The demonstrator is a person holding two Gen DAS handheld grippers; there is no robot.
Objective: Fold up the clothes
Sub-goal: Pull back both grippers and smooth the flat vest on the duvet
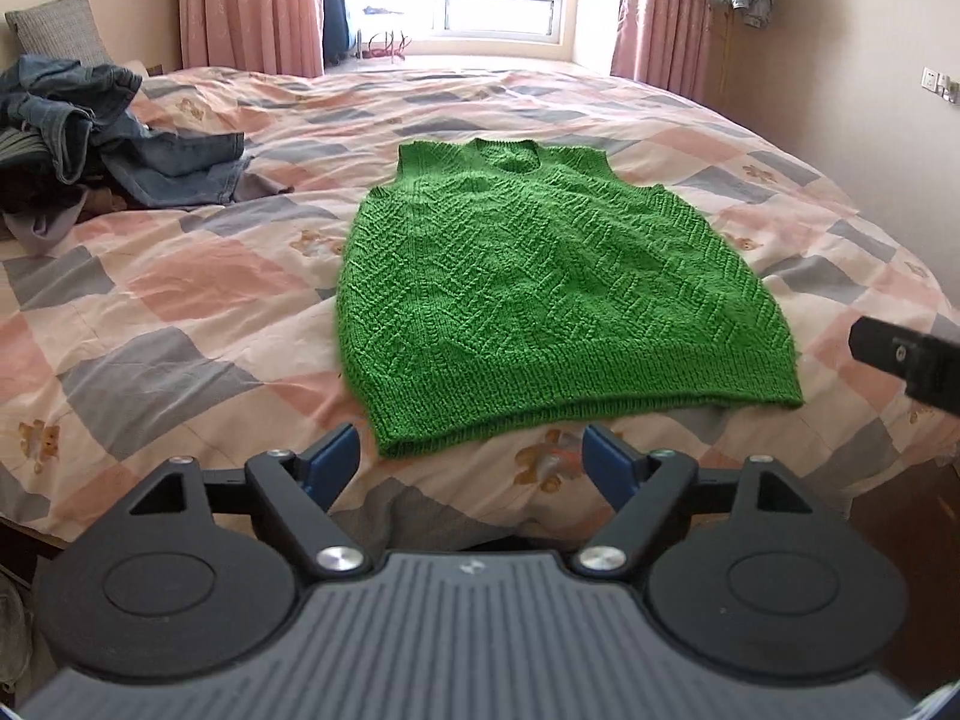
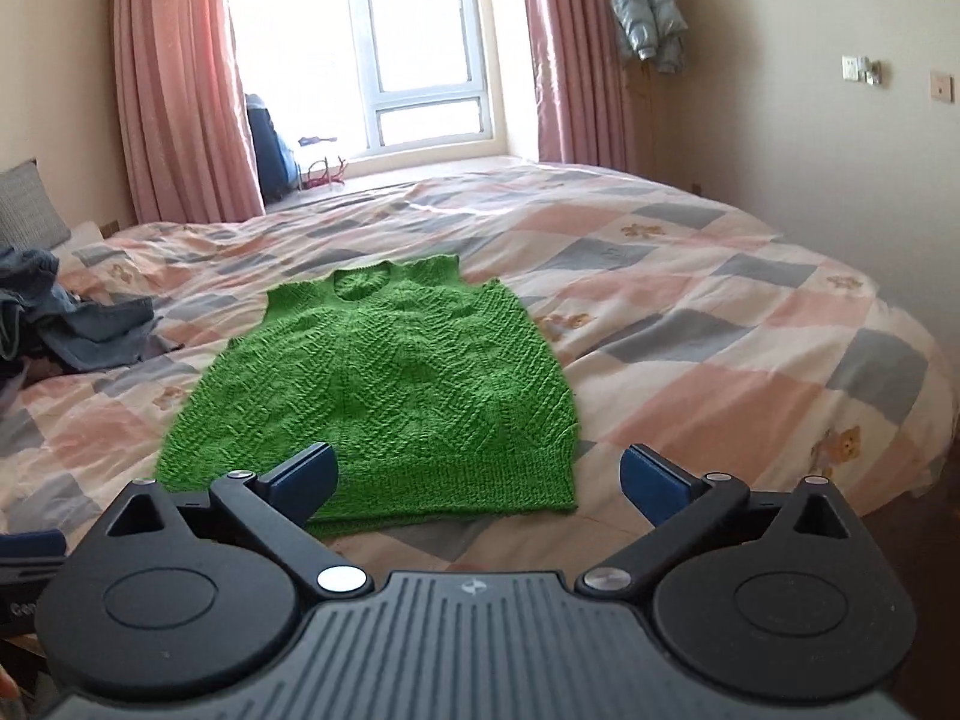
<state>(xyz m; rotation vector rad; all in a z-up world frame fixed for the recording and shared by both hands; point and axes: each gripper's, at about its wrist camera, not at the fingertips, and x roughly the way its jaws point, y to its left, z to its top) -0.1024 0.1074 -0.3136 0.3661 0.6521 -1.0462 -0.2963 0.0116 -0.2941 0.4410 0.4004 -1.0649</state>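
Your left gripper [image 1: 471, 456] and right gripper [image 2: 477, 477] both hang spread and empty just short of the hem. The green knit vest [image 1: 540, 288] lies flat on the patchwork quilt [image 1: 180, 300], ready for folding; jeans pile [image 1: 90, 126] waits aside.

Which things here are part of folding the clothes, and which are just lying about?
For the job:
green knitted vest, spread flat on the bed
pile of jeans, unfolded, at the left
left gripper, open
right gripper, open

Just lying about:
grey pillow
jacket hanging by the window
pink curtains
wall sockets
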